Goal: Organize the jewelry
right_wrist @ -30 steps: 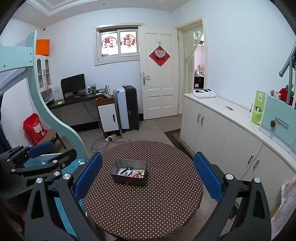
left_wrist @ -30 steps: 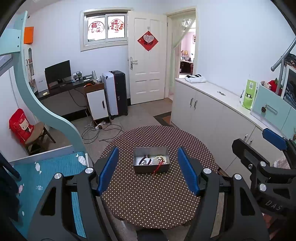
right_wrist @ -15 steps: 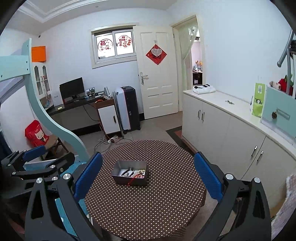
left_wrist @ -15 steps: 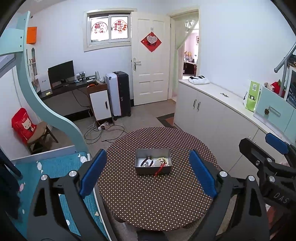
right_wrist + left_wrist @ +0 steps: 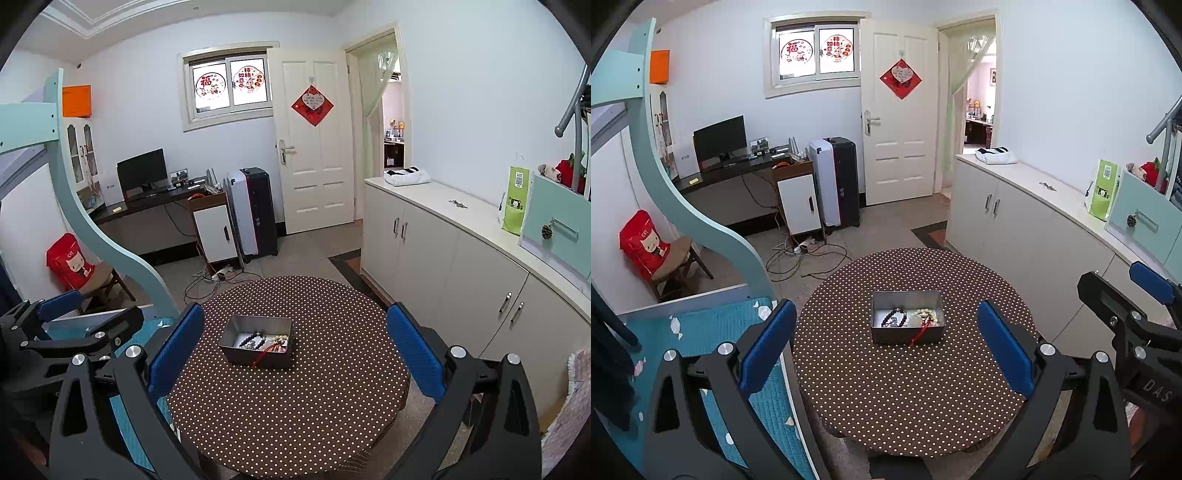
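Bedroom setting: white door (image 5: pixel 899 136) at 12 o'clock with a red diamond decoration (image 5: pixel 900 78), desk with a dark monitor (image 5: pixel 719 137) at 10 o'clock, long white cabinet run (image 5: pixel 1027 221) at 2–3 o'clock, teal bunk-bed frame (image 5: pixel 683 206) at 9 o'clock.

Round table (image 5: pixel 912 387), brown cloth with white polka dots, fills lower centre of both views.

Grey metal tin (image 5: pixel 906 322) sits on the table near its middle, lid off, upright. Contents: dark bead bracelet (image 5: pixel 894 316) toward the tin's 9 o'clock side, pale bead bracelet (image 5: pixel 926 315) just beside it toward 3 o'clock. Red cord (image 5: pixel 921 331) from the pale strand drapes over the near wall of the tin. Other small items in the tin are too small to identify.

Left gripper (image 5: pixel 886 350): jaws spread wide, blue pads (image 5: pixel 767 345) at 8 and 4 o'clock of the tin, holding nothing, above and short of the table. In the left wrist view the tin lies between the fingers, no contact.

Right gripper (image 5: pixel 295 350): jaws spread wide, empty, held apart from the table. In its view the tin (image 5: pixel 257 340) sits at 11 o'clock of frame centre, nearer the left blue pad (image 5: pixel 175 349).

Each gripper shows at the other view's edge: right at 3 o'clock, left at 9 o'clock.
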Tool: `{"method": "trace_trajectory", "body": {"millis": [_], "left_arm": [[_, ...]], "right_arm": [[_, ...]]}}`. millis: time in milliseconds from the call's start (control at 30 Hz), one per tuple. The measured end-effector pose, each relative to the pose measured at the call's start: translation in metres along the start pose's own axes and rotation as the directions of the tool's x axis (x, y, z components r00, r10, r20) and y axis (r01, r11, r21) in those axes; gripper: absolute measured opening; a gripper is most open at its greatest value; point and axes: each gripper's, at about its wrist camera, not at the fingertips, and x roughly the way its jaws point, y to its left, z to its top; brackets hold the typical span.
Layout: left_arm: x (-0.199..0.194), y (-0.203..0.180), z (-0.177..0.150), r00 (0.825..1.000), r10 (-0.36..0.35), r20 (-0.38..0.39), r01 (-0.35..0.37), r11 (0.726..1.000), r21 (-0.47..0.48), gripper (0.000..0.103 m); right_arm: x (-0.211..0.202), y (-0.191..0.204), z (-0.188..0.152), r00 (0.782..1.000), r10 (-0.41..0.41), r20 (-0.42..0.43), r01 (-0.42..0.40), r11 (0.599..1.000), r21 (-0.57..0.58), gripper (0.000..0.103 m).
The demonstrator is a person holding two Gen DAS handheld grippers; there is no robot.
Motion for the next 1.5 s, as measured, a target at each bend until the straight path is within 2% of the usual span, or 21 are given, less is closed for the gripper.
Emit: {"method": "trace_trajectory", "body": {"millis": [1500], "left_arm": [[0.0013,0.0026,0.0010,1.000,0.004,0.001,-0.004,1.000,-0.024,0.098]], "right_arm": [[0.0062,0.0009,-0.0007,1.000,0.020,-0.023,-0.020,1.000,-0.021,0.096]]}}
